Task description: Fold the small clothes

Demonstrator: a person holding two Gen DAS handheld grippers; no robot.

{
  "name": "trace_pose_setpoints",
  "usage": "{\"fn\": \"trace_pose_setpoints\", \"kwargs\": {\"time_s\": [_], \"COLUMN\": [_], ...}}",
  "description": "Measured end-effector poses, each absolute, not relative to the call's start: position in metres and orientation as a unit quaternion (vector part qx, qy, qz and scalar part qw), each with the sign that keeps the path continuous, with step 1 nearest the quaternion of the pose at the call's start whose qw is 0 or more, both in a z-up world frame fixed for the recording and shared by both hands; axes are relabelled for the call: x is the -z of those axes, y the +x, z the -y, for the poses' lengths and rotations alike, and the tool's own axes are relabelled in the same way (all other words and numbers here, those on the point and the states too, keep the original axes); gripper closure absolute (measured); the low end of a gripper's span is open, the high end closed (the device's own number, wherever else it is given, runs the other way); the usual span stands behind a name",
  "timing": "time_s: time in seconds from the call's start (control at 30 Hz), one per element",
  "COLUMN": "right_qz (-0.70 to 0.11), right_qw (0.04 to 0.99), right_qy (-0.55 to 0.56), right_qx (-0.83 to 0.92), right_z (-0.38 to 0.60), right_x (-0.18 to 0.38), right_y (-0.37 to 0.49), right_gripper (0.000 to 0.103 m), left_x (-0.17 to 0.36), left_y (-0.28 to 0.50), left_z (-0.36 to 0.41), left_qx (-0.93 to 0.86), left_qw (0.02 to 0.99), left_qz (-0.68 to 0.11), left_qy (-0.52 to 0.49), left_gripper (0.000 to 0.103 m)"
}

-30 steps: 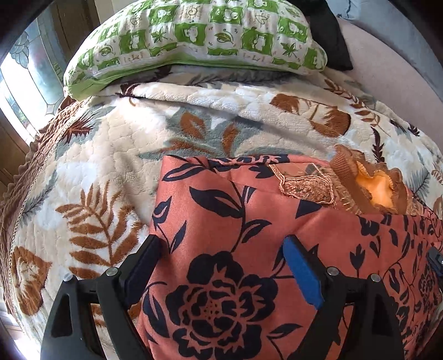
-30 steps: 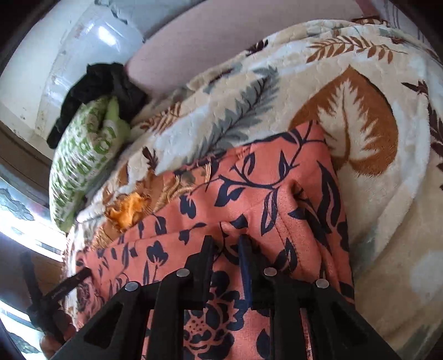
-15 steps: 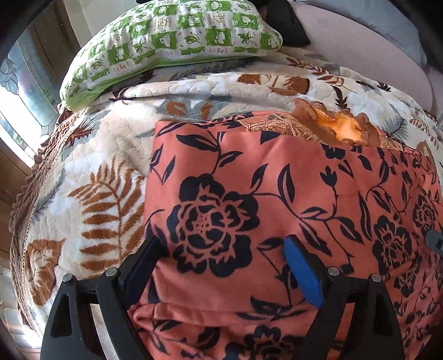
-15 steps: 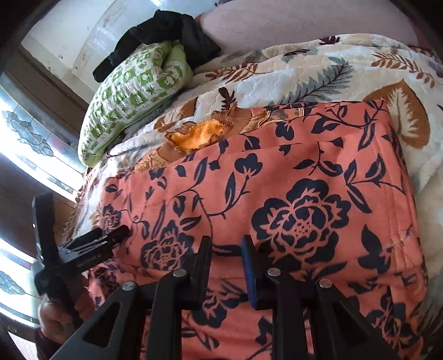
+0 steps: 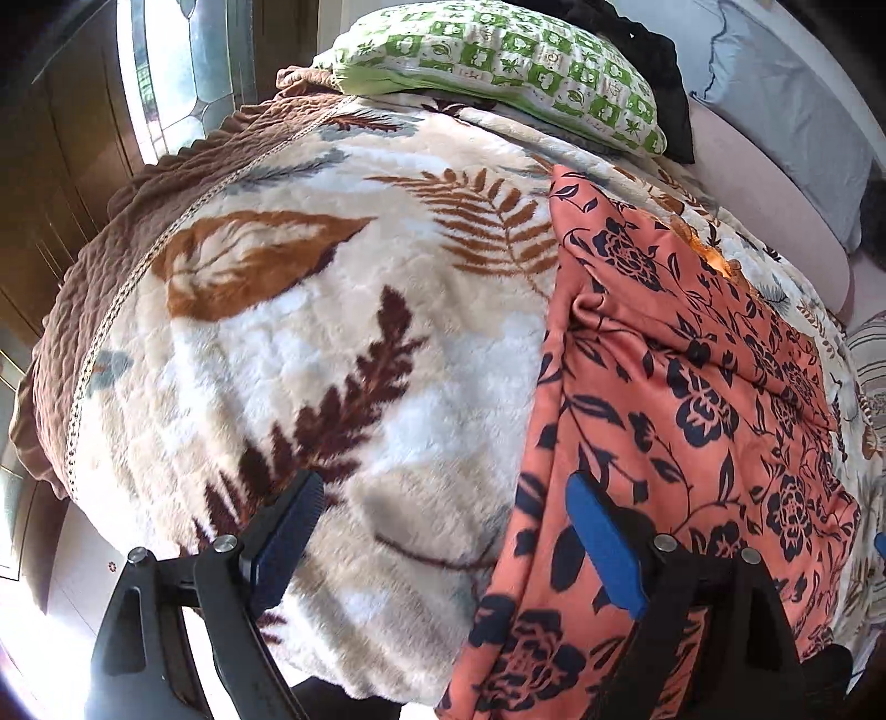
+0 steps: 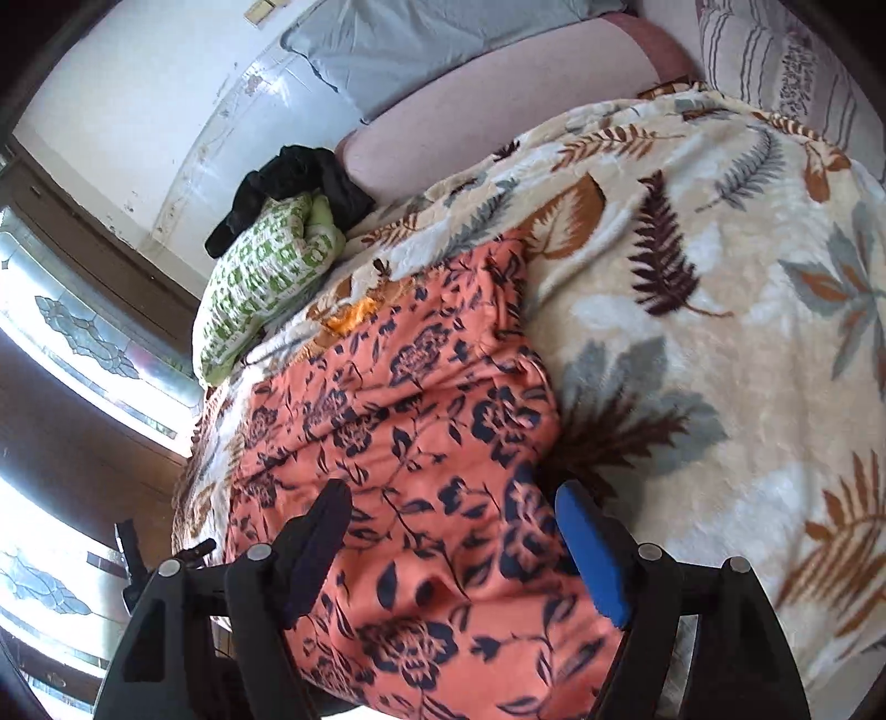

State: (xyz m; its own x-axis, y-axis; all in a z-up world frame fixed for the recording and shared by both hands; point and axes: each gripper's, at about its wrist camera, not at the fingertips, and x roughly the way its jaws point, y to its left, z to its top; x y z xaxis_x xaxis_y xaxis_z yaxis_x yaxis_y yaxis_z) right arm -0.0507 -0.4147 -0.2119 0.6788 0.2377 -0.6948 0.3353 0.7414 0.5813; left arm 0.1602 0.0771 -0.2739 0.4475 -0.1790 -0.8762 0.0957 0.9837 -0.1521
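Note:
An orange garment with a dark navy flower print [image 5: 692,399] lies spread along the bed, its near end hanging over the bed's front edge; it also shows in the right wrist view [image 6: 410,421]. An orange lining and brown trim [image 6: 349,318] peek out at its far end. My left gripper [image 5: 443,526] is open and empty, beside the garment's left edge over the blanket. My right gripper [image 6: 454,531] is open, its jaws standing either side of the garment's near end without gripping it.
The bed is covered by a cream leaf-print blanket [image 5: 310,354] with a brown border. A green checked pillow [image 5: 498,61] and a black cloth [image 6: 293,183] lie at the far end. A pink mattress and grey pillow [image 6: 421,50] lie beyond. A window [image 5: 183,72] is at left.
My right gripper has opened and let the garment go. Both grippers have pulled back toward the bed's front edge; my left one has shifted left off the garment.

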Motion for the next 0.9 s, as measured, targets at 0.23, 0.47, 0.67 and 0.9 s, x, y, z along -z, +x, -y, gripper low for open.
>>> {"fn": "trace_pose_setpoints", "kwargs": {"time_s": [0.23, 0.47, 0.67, 0.9], "right_qz": [-0.456, -0.479, -0.489, -0.49], "right_qw": [0.803, 0.792, 0.791, 0.787], "right_qy": [0.382, 0.377, 0.365, 0.373], "right_qx": [0.029, 0.038, -0.048, -0.042], "right_z": [0.422, 0.413, 0.381, 0.378], "right_x": [0.255, 0.29, 0.288, 0.295], "right_y": [-0.073, -0.065, -0.068, -0.081], "right_gripper": [0.024, 0.026, 0.047, 0.046], "left_x": [0.288, 0.303, 0.311, 0.33], "left_y": [0.128, 0.102, 0.078, 0.071], "left_z": [-0.091, -0.09, -0.073, -0.085], "left_qx": [0.139, 0.151, 0.203, 0.184], "left_qw": [0.811, 0.797, 0.79, 0.772], "left_qz": [-0.564, -0.581, -0.578, -0.605], "left_qy": [-0.072, -0.062, -0.031, -0.066], "left_gripper": [0.074, 0.077, 0.085, 0.073]}}
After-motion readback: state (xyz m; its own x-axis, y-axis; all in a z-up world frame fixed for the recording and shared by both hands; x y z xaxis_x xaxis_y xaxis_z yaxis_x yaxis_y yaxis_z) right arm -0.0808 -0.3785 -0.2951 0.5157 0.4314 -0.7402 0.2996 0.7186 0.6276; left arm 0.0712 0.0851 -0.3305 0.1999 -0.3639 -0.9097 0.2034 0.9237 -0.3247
